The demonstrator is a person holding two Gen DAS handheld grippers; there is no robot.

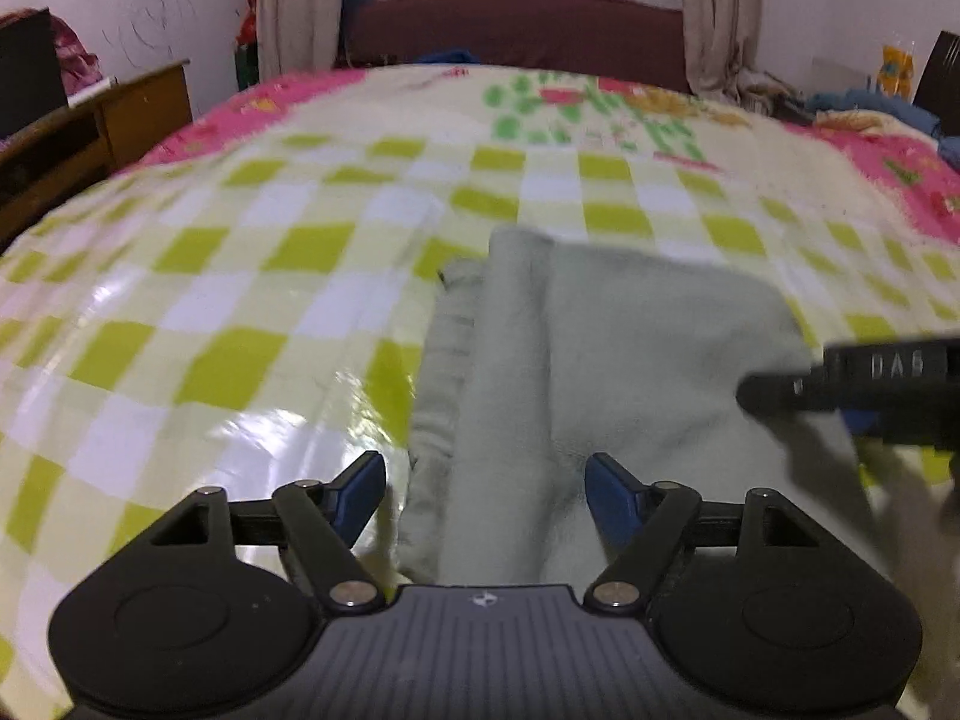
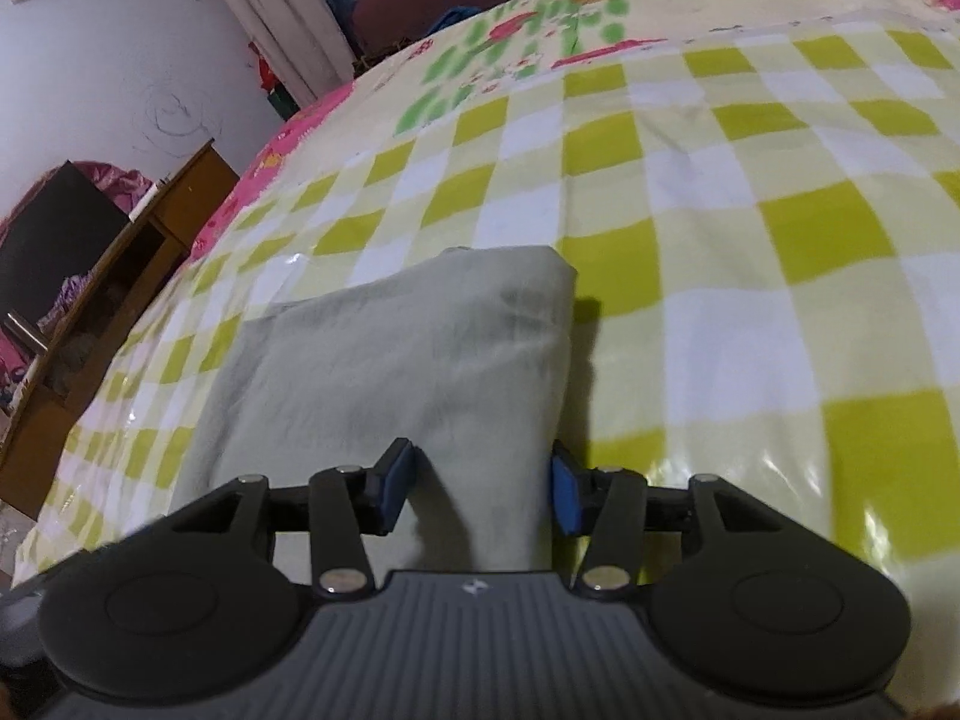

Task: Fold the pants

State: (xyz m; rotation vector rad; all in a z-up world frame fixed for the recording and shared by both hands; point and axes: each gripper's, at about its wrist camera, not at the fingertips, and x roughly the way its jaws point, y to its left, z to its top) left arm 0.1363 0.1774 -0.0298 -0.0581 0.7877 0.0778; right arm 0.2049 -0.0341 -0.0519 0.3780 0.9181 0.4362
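Pale grey-green pants (image 1: pixel 606 360) lie folded into a compact rectangle on the checked bed cover; they also show in the right wrist view (image 2: pixel 396 372). My left gripper (image 1: pixel 486 495) is open, its blue pads either side of the pants' near left part, just above the cloth. My right gripper (image 2: pixel 483 489) is open over the near right edge of the pants, with the right pad past the folded edge. The right gripper also shows at the right side of the left wrist view (image 1: pixel 864 390), over the pants' right edge.
The bed cover (image 1: pixel 252 312) is glossy, yellow-green and white checked, with a pink floral border. A wooden desk (image 1: pixel 90 126) stands at the left of the bed. A dark red headboard (image 1: pixel 516 30), curtains and a window are at the far end.
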